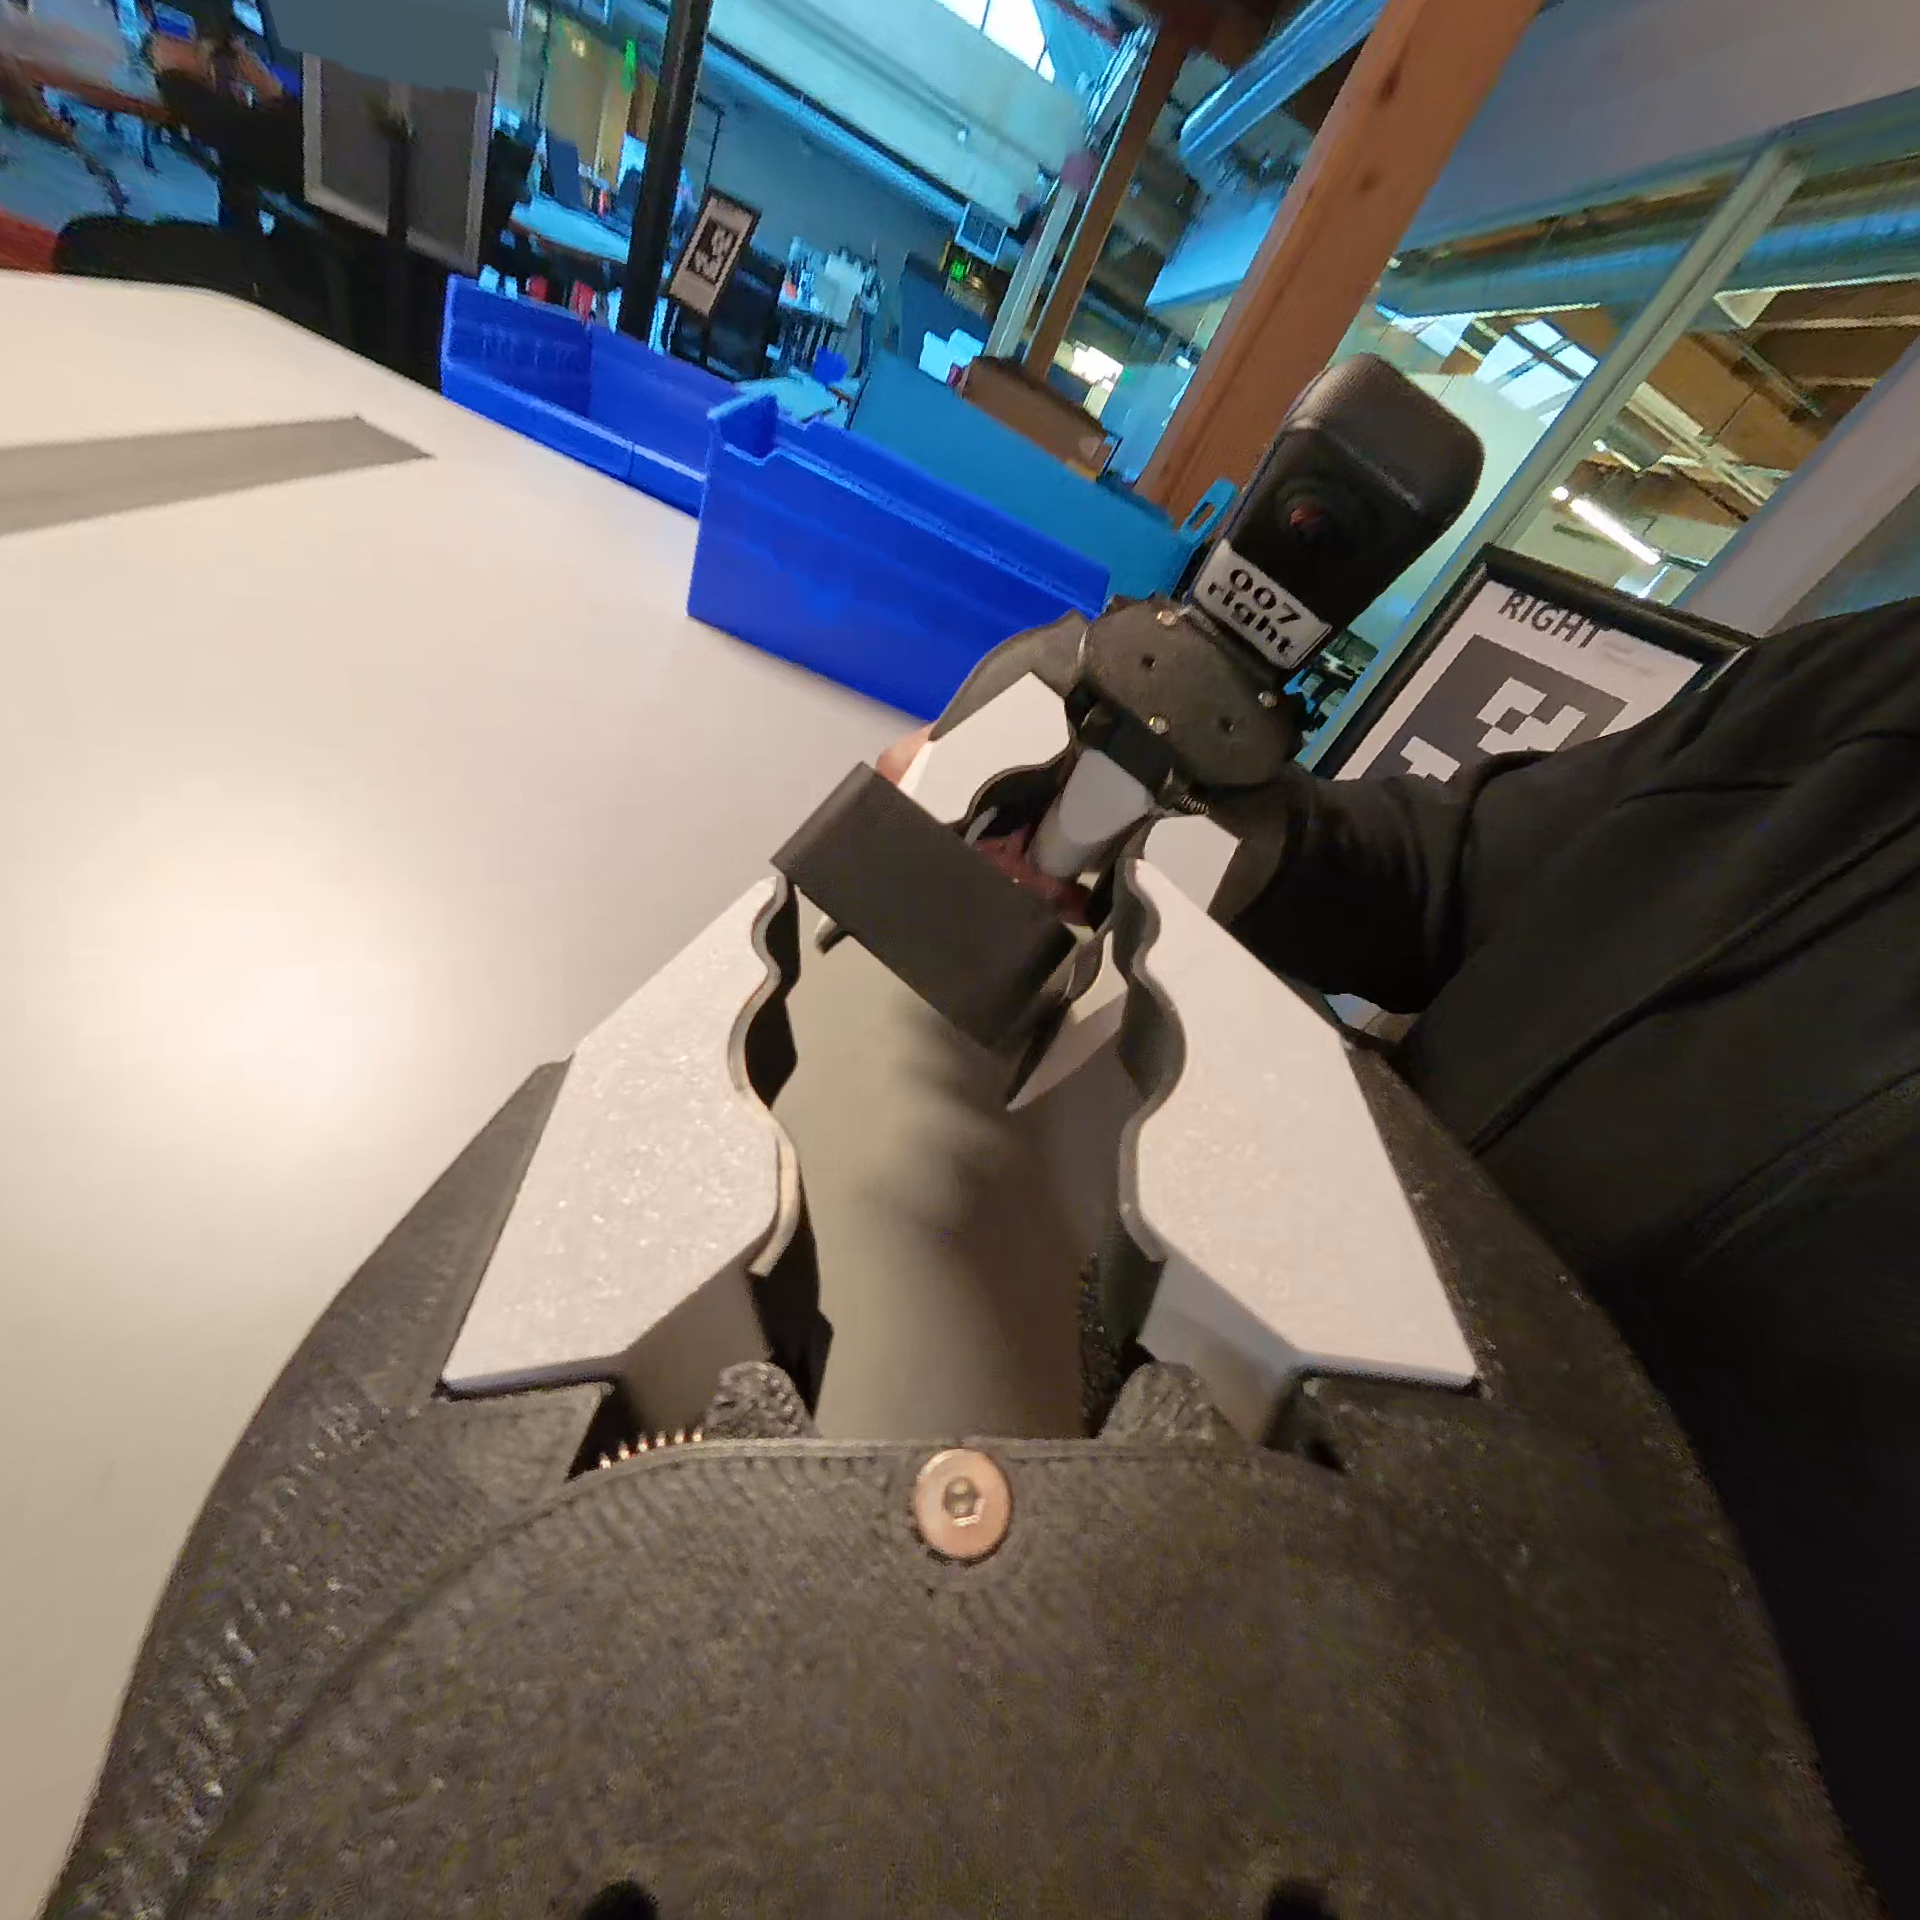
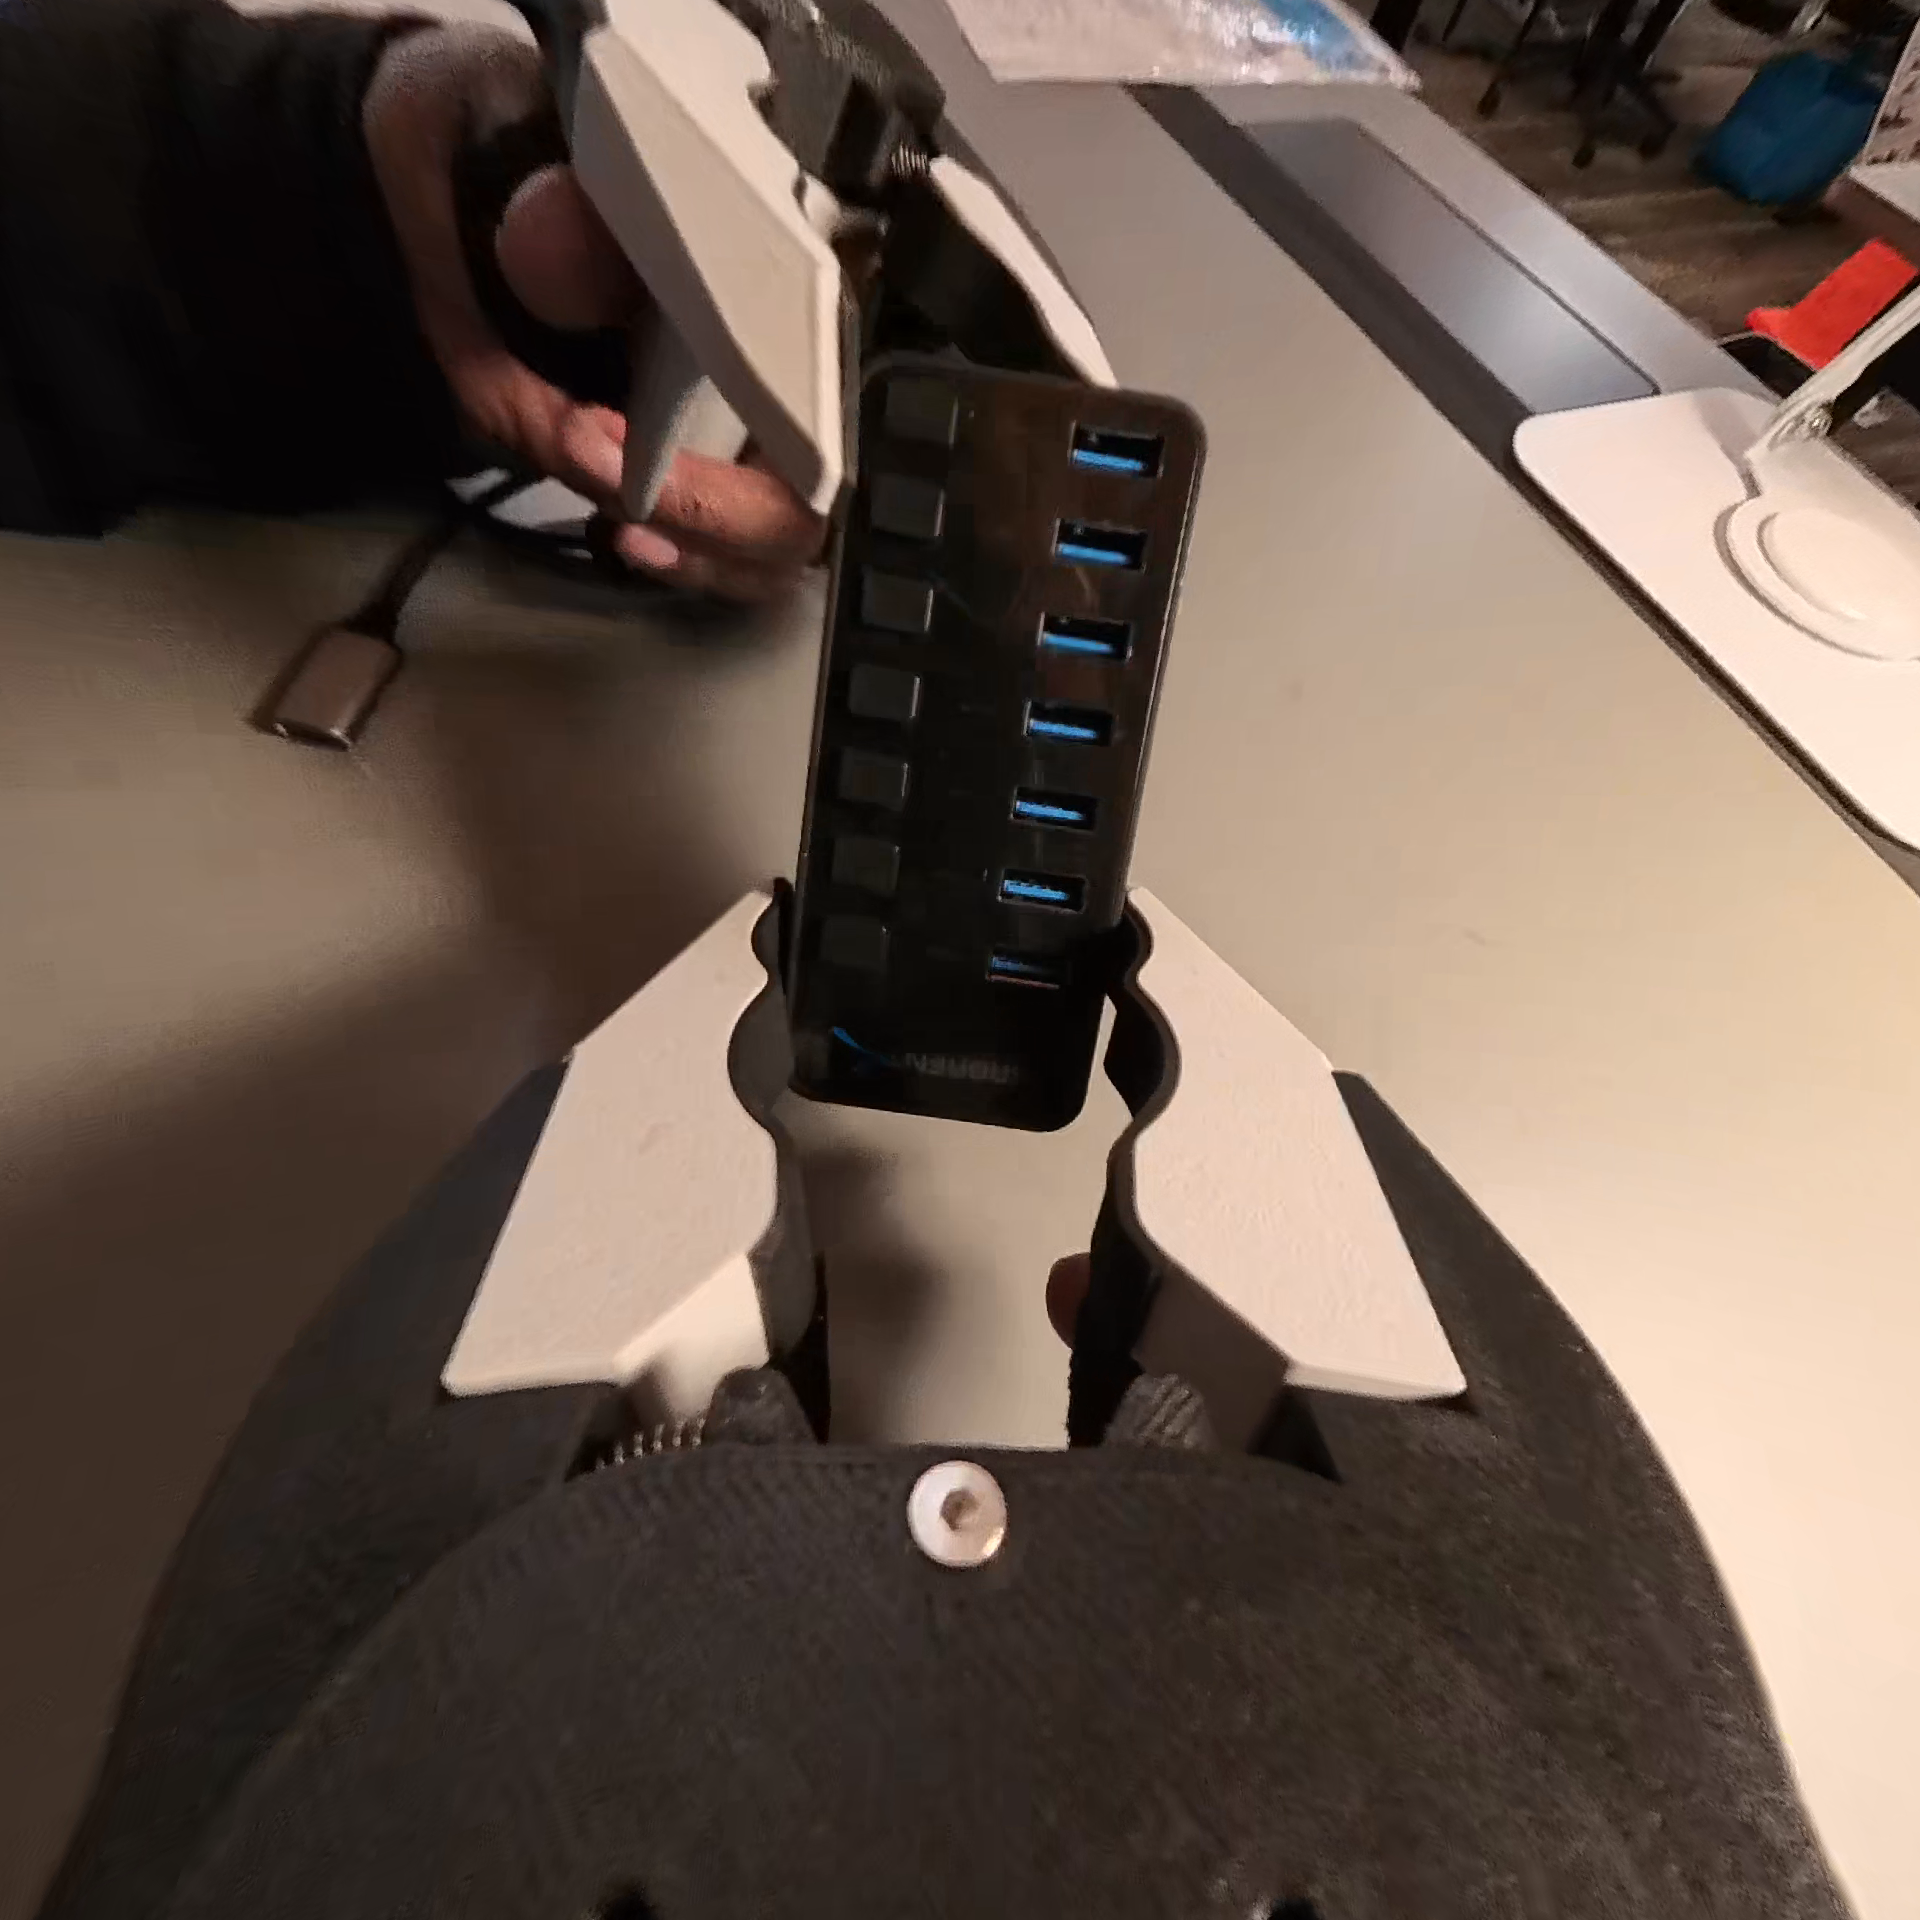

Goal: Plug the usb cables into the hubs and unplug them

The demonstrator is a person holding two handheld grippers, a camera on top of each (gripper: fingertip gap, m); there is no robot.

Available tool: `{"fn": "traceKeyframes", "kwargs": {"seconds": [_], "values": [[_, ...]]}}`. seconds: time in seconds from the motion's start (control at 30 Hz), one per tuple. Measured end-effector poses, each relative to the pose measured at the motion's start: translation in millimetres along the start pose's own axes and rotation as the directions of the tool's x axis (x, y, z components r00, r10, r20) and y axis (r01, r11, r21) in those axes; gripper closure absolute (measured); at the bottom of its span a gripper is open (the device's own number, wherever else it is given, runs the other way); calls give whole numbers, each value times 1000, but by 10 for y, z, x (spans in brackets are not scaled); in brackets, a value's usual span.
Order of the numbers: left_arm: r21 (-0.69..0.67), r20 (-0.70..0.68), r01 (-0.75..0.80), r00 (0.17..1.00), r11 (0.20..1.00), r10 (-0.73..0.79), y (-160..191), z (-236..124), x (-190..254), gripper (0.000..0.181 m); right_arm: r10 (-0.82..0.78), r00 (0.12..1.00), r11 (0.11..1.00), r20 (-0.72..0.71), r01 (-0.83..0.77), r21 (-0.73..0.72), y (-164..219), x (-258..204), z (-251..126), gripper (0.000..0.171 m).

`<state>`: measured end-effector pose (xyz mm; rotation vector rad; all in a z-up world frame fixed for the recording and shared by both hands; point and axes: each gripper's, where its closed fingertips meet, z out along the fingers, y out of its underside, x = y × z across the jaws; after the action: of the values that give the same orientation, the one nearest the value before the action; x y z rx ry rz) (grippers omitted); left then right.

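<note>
- Black USB hub [image 2: 987, 727] is lifted above the desk [image 2: 1351, 831], both tongs clamped on it.
- Right tongs [image 2: 945, 1039] grip its near end.
- Left tongs [image 1: 951, 1039] grip its far end.
- A grey adapter [image 2: 327, 691] lies on the desk, left of the hub.

USB hub [image 2: 977, 748] lengthwise above table [image 2: 1455, 935], near end between right gripper [image 2: 951, 940] fingers, far end at left gripper [image 2: 904, 312]. Cable adapter [image 2: 327, 686] on table, left. Bins [image 1: 883, 582] at far edge.
</note>
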<state>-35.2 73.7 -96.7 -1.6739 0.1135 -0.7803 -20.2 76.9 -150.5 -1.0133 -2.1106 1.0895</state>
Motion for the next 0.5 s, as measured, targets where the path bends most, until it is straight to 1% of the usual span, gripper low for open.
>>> {"fn": "traceKeyframes", "kwargs": {"seconds": [0.1, 0.23, 0.33, 0.43, 0.5], "values": [[-33, 47, 22, 999, 999, -21, 14, -80, -89, 117, 25, 1000, 999, 2, -25, -41, 71, 42, -23, 112], [10, 104, 33, 994, 999, -34, -128, -217, -155, 118, 53, 999, 993, 13, -51, -105, 187, 71, -35, 113], [11, 172, 12, 985, 1000, -14, -226, -366, -210, 118, 63, 998, 988, 11, -60, -145, 259, 77, -25, 113], [-38, 296, -20, 955, 999, 31, -272, -605, -348, 117, 63, 998, 982, 14, -59, -181, 316, 63, -19, 113], [-127, 416, -41, 905, 991, 91, -214, -818, -517, 117, 62, 998, 976, 14, -58, -210, 364, 56, -15, 113]]}}
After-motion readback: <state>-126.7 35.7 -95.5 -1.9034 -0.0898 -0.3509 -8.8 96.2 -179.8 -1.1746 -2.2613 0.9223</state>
